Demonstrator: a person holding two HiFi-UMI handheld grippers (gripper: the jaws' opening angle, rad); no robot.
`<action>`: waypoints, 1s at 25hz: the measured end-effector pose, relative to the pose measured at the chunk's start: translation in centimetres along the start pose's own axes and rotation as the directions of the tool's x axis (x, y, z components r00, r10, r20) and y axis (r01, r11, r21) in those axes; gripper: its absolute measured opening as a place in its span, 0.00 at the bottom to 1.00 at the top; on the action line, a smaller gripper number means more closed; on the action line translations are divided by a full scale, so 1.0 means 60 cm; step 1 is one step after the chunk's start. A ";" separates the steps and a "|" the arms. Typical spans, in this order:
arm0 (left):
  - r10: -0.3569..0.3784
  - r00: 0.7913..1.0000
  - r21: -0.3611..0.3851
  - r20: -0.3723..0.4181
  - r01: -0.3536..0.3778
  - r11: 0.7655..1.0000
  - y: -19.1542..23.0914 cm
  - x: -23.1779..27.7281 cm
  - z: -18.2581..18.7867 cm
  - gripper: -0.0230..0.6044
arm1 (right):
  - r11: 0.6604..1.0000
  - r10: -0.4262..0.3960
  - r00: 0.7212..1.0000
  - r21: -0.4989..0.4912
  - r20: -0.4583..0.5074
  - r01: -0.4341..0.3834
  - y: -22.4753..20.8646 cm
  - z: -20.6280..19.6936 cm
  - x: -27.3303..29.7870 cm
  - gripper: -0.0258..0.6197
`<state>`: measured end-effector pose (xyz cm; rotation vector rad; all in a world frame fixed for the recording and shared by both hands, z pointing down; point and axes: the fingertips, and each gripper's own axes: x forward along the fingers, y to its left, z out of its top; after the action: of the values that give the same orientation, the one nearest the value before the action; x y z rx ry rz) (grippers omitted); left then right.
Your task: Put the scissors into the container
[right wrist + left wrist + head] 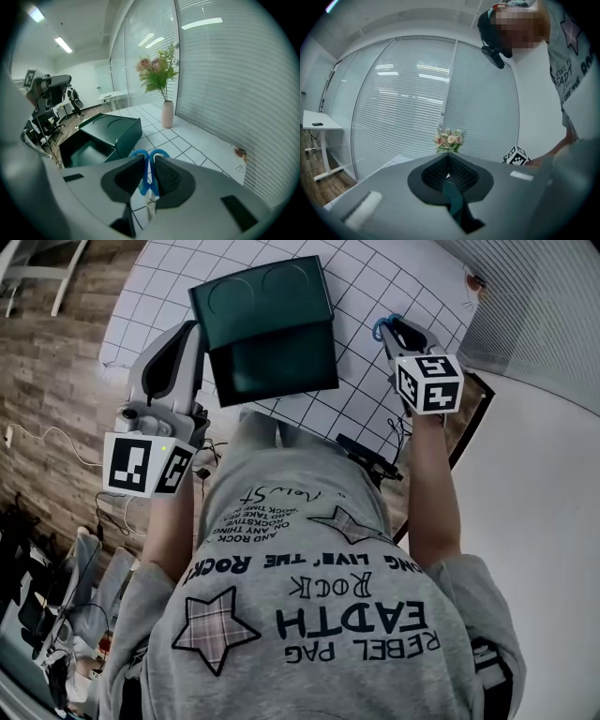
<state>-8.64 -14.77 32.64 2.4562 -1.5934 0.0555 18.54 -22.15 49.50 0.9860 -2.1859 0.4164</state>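
The right tool (149, 165) is clamped on the blue handles of the scissors (148, 185), with the blades hanging below its pads. It holds them above the white gridded worktop (375, 292), off the right side of the container (281, 367) and clear of it. The container is a dark green box with its hinged lid (261, 292) thrown back, and it sits at the worktop's near edge. The left tool (197, 338) is at the container's left wall, jaws closed on a thin dark green edge, apparently that wall. A vase of flowers (166, 112) stands at the far edge by the blinds (225, 84).
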 end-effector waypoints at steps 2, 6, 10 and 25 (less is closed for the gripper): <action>-0.004 1.000 0.005 0.008 0.004 1.000 -0.003 -0.002 0.006 0.05 | 1.000 -0.005 1.000 0.005 0.020 0.005 0.000 0.008 -0.012 0.16; -0.011 1.000 0.016 0.024 0.010 1.000 -0.012 -0.004 0.015 0.05 | 1.000 -0.019 0.998 0.001 0.060 0.019 -0.001 0.025 -0.036 0.16; -0.016 0.999 0.025 0.036 0.015 1.000 -0.020 -0.009 0.022 0.05 | 1.000 -0.029 0.995 -0.001 0.095 0.029 0.000 0.040 -0.058 0.16; -0.016 0.996 0.054 0.083 0.011 0.998 -0.036 -0.037 0.061 0.05 | 0.999 -0.051 0.971 0.010 0.233 0.050 0.012 0.109 -0.146 0.16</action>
<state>-7.91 -12.68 28.39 2.5413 -1.6292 -0.0063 19.13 -20.53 38.69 1.1391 -2.3633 0.2929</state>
